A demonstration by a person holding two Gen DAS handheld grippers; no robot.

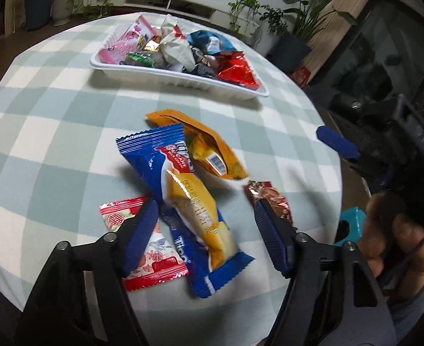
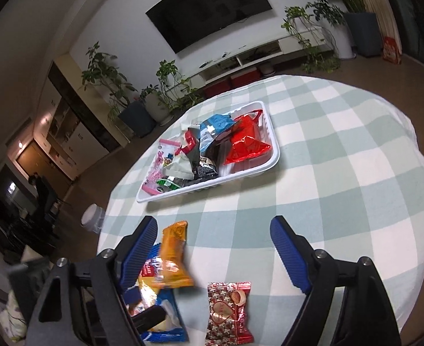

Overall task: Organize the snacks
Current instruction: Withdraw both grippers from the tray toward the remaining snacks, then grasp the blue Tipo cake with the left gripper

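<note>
Round bench [image 1: 53,150] under a green-and-white check cloth; white plastic tray [image 1: 165,76] on the far side, heaped with wrapped snacks: pink pack at one end, crumpled white and blue bags in the middle, shiny red foil bag [image 1: 236,70] at the other end.

Left gripper [image 1: 206,225] points steeply down over the loose snacks on the near side, fingers apart; blue Tipo cake pack [image 1: 165,173] lies lengthwise between them; pads not pressing it as far as the left wrist view shows. Orange snack packet [image 1: 212,150] lies partly across the far end of the blue pack, barcode side up. Red-and-white candy packet [image 1: 154,256] sits under the left-hand finger, tucked partly beneath the blue pack. Brown foil heart-print packet [image 1: 272,199] lies just behind the right-hand finger tip, apart from the blue pack.

Right gripper [image 2: 215,248] is spread wide, nothing between the fingers but bare cloth; it hangs near the bench. In the right wrist view the brown heart packet [image 2: 229,311] lies flat at the bottom between the fingers, untouched; orange packet [image 2: 173,256] just beside the left-hand finger, blurred; blue Tipo pack [image 2: 165,317] below it, part hidden. Tray [image 2: 255,170] well beyond the fingertips, red foil bag [image 2: 246,144] at its right end.

A blue finger of the right gripper [image 1: 337,142] shows at the bench edge in the left wrist view; a person's hand [image 1: 396,248] grips the handle lower right.
</note>
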